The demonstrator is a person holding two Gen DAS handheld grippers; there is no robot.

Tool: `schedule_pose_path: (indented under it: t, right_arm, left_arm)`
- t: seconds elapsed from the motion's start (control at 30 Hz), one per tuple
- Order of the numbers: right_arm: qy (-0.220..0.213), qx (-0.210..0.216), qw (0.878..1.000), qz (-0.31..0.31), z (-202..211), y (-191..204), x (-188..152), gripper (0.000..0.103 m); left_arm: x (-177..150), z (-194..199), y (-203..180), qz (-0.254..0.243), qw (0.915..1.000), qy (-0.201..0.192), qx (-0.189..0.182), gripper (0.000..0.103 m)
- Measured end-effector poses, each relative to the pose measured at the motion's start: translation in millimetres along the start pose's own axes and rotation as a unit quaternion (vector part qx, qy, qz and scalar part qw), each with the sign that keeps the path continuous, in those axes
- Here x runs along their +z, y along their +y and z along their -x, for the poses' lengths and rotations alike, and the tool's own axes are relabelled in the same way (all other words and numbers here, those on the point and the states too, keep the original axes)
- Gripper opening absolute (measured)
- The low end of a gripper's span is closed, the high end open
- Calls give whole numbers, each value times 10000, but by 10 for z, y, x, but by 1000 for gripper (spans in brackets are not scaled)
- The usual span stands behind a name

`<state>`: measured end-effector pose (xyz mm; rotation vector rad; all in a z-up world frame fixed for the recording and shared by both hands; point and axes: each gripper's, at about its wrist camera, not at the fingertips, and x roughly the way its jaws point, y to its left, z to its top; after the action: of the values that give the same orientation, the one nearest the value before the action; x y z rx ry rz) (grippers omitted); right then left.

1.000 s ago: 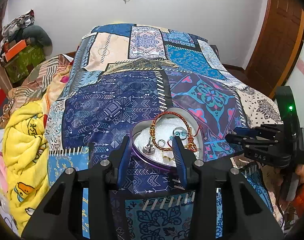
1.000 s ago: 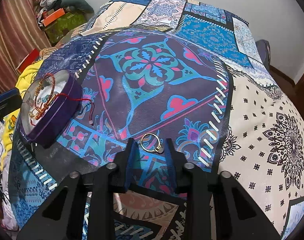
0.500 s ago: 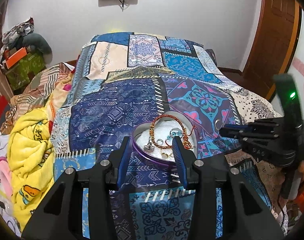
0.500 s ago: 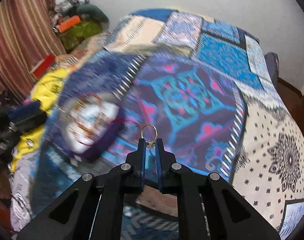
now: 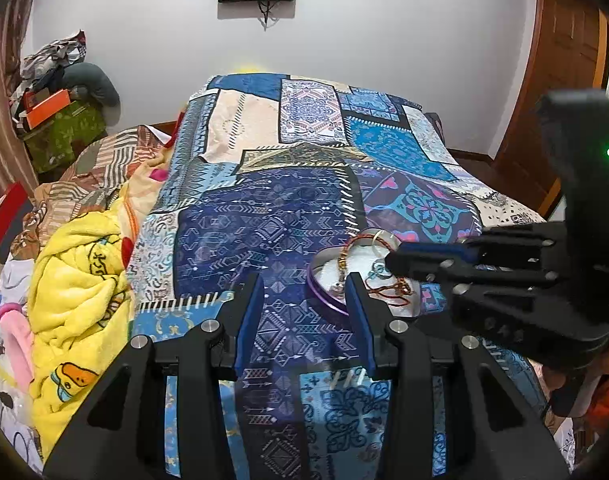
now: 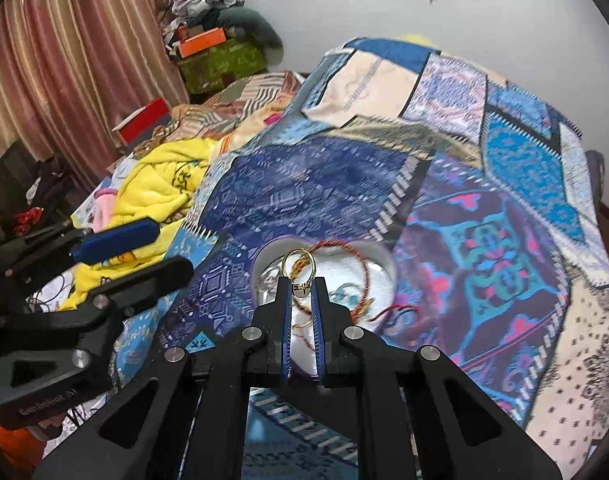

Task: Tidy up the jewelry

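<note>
Patchwork bedspread (image 5: 264, 216) in blue, cream and purple printed panels covers the bed and fills most of both views. Crumpled yellow fleece blanket (image 5: 76, 304) with cartoon figures lies along the bedspread's left edge, as seen from the left wrist. Striped reddish curtain (image 6: 64, 64) hangs beyond it, with a green patterned box (image 6: 220, 64) and an orange box (image 6: 202, 42) stacked against the white wall.

Left gripper (image 5: 304, 312), black with blue finger pads, hangs low over the near part of the bedspread with its jaws spread wide and nothing between them. Right gripper (image 6: 301, 284), of the same build, reaches in from the right side of the left-wrist view and is poised above the tin, its jaws clenched on the base of the ring.

Heart-shaped purple tin (image 6: 388, 268) with a white lining rests on the bedspread just beyond the left gripper's right finger (image 5: 354, 296). Inside it lie a red-and-gold braided cord bracelet (image 6: 354, 258), whose red thread ends trail over the tin's rim onto the fabric, and several small silver-toned pieces too blurred to identify.

Thin gold ring (image 6: 299, 266) stands upright at the right gripper's fingertips, held in the air above the tin's lobed end.
</note>
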<state>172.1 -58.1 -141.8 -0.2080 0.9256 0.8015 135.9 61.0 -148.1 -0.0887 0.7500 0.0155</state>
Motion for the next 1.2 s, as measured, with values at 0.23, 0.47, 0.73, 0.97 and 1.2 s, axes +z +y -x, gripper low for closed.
schedule_pose_path:
  t: [0.23, 0.47, 0.73, 0.97, 1.2]
  right_arm:
    - [249, -7, 9995, 191, -52, 86, -54, 9]
    - [-107, -215, 9997, 59, 313, 65, -4, 11]
    - [-1423, -548, 9881, -187, 1404, 205, -7, 11]
    - [-2721, -826, 9586, -140, 2370, 580, -145, 23]
    - [-3766, -1400, 9157, -73, 2939, 956, -427, 72]
  left_arm:
    - [-20, 8, 86, 106, 9999, 37, 26, 41]
    - [29, 198, -31, 17, 9999, -148, 1, 41]
    - [206, 861, -270, -157, 9958, -898, -60, 41]
    - [304, 1789, -521, -237, 9793, -2002, -204, 50]
    - [185, 2598, -684, -313, 9548, -2950, -192, 71]
